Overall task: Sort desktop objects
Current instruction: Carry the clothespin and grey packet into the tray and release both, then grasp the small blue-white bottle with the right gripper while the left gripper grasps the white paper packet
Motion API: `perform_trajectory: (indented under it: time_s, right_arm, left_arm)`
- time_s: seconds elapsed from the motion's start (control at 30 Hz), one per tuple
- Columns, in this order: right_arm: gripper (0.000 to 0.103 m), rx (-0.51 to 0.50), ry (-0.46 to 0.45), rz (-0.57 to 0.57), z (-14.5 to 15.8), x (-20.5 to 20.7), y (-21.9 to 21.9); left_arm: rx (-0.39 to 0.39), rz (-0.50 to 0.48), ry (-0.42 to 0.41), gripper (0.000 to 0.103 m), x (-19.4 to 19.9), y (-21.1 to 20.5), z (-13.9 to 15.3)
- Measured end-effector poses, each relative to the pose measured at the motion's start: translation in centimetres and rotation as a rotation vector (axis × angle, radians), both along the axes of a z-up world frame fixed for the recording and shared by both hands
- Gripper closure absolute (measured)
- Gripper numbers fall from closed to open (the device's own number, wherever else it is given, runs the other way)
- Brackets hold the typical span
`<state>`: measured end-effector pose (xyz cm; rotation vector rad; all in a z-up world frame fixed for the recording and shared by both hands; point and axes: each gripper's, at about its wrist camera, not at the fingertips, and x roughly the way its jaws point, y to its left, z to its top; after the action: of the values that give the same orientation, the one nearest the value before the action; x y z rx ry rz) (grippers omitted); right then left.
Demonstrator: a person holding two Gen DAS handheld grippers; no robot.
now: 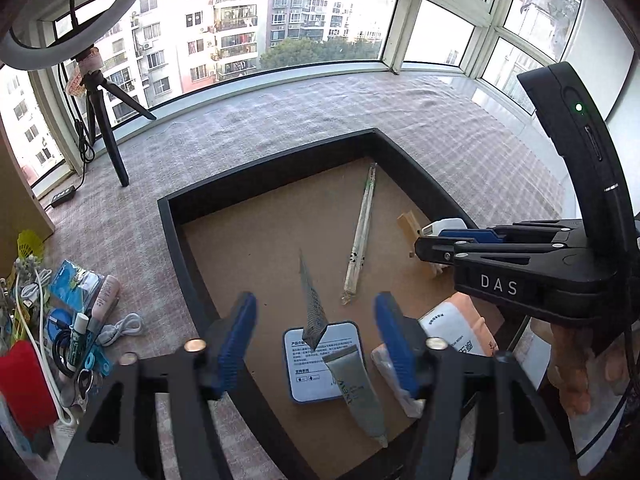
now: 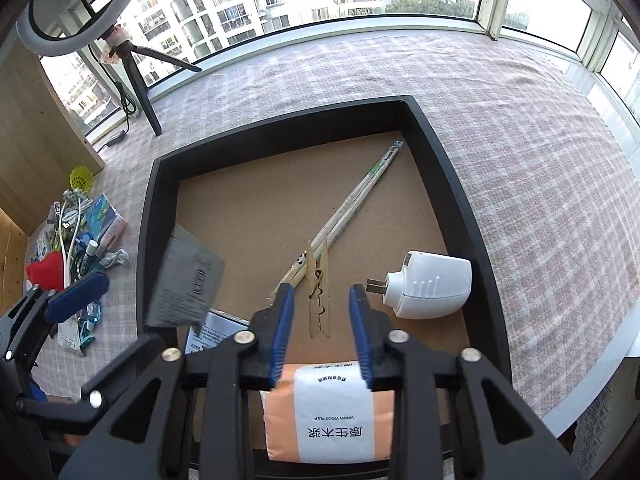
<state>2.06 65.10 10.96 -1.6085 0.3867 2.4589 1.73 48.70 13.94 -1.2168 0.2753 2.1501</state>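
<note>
A black tray [image 1: 276,164] [image 2: 280,116] with a brown floor holds wrapped chopsticks [image 1: 360,236] [image 2: 352,200], a wooden clothespin [image 2: 319,292], a white plug adapter [image 2: 432,284], an orange tissue pack [image 2: 320,412] [image 1: 460,328], a blue-rimmed card [image 1: 304,364] and a grey tube [image 1: 356,384]. A grey ribbed packet [image 1: 312,304] [image 2: 184,280] appears in mid-air over the tray, blurred. My left gripper [image 1: 316,340] is open above the tube and card. My right gripper [image 2: 320,332] is open above the clothespin and tissue pack; it also shows in the left wrist view [image 1: 432,244].
A pile of small objects [image 1: 60,320] [image 2: 76,240] lies on the checked cloth left of the tray: cables, a red item, a blue packet, a yellow shuttlecock. A ring light on a tripod [image 1: 104,120] [image 2: 136,68] stands at the back left. Windows run behind.
</note>
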Motion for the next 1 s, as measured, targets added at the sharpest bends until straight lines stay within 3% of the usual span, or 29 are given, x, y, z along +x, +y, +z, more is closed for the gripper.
perform_trajectory:
  time_s: [0.07,0.43,0.87,1.0]
  right_arm:
    - [0.049,-0.005,0.032,-0.010,0.4,0.1,0.0]
    - [0.048,-0.024,0.033,0.096,0.2,-1.7,-4.9]
    - [0.048,-0.088,-0.010,0.414,-1.7,-5.6,-18.7]
    - [0.048,-0.110,-0.048,0.489,-3.0,-6.4,-23.1]
  left_arm:
    - [0.020,0.012,0.027,0.013,0.1,-0.6,0.4]
    - [-0.016,0.142,0.032,0.015,-0.5,-7.2,0.0]
    - [-0.059,0.547,-0.072,0.019,-0.7,-26.6,-4.2]
    - [-0.038,0.664,-0.136,0.020,0.1,-31.8,-6.0]
